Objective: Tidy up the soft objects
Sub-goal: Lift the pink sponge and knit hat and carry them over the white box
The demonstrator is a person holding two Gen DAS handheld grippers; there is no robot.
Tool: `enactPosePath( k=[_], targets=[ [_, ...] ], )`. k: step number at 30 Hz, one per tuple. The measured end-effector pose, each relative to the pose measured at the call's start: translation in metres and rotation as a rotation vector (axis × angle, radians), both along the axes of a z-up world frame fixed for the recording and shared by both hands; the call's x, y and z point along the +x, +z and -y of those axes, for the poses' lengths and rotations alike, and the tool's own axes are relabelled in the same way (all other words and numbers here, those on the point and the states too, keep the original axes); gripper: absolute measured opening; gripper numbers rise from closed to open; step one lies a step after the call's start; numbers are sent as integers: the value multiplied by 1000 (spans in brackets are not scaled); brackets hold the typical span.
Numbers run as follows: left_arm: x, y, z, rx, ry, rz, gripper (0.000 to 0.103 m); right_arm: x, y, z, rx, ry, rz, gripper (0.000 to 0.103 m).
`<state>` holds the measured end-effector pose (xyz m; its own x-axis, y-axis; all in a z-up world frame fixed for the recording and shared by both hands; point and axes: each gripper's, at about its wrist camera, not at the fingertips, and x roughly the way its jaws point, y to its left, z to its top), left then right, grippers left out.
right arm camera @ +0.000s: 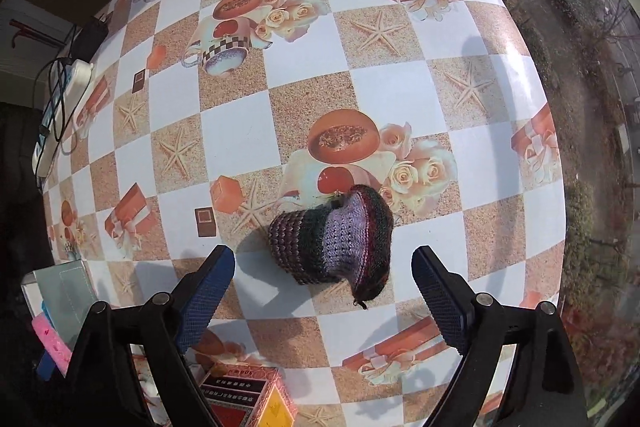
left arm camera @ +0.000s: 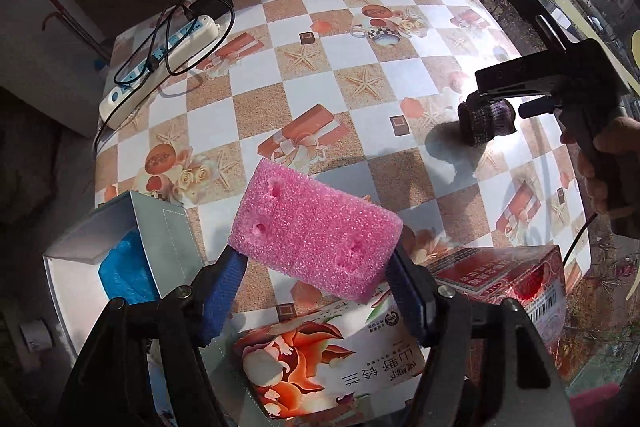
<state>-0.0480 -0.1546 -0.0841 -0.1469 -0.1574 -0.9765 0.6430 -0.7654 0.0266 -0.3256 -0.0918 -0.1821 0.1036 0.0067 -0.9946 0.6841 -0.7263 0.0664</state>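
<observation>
- Above the checkered tablecloth [left arm camera: 256, 75], your left gripper [left arm camera: 316, 279] clamped the pink sponge [left arm camera: 316, 235] between its blue pads, lifted clear of the table.
- Beneath it sat a floral tissue pack [left arm camera: 296, 363], with an open grey box [left arm camera: 120, 243] just beside.
- Your right gripper [right arm camera: 324, 291] stood wide, gripping nothing; the knitted pouch [right arm camera: 332, 239] lay on the cloth between its fingers, untouched.

We see a pink sponge [left arm camera: 316, 235], a purple-green-maroon striped knit piece [right arm camera: 336, 239], and a tan-and-white checkered tablecloth [right arm camera: 384, 87] with starfish.
</observation>
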Motion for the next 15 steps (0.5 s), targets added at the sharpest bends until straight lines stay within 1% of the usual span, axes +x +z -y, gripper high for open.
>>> enactPosePath(
  k=[2, 5, 6, 7, 8, 9, 12, 15],
  targets=[
    [7, 3, -1, -3, 14, 3, 74, -1, -19, 1, 52, 10, 2, 91],
    [17, 7, -3, -17, 32, 14, 74, -1, -42, 0, 85, 0, 27, 91],
    [19, 9, -3, -19, 37, 15, 74, -1, -48, -2, 91, -10, 37, 81],
    [23, 10, -4, -20, 43, 14, 74, 0, -50, -3, 94, -18, 44, 67],
    [26, 12, -5, -23, 46, 13, 74, 3, -45, -1, 92, -5, 15, 59],
    [31, 15, -7, -27, 51, 13, 74, 6, -43, 1, 85, 12, 16, 52],
    [42, 20, -9, -34, 64, 16, 74, 18, -25, 3, 51, 52, 19, 52],
    [56, 26, -10, -39, 82, 10, 74, 34, 7, 3, -24, 79, 38, 52]
  ],
)
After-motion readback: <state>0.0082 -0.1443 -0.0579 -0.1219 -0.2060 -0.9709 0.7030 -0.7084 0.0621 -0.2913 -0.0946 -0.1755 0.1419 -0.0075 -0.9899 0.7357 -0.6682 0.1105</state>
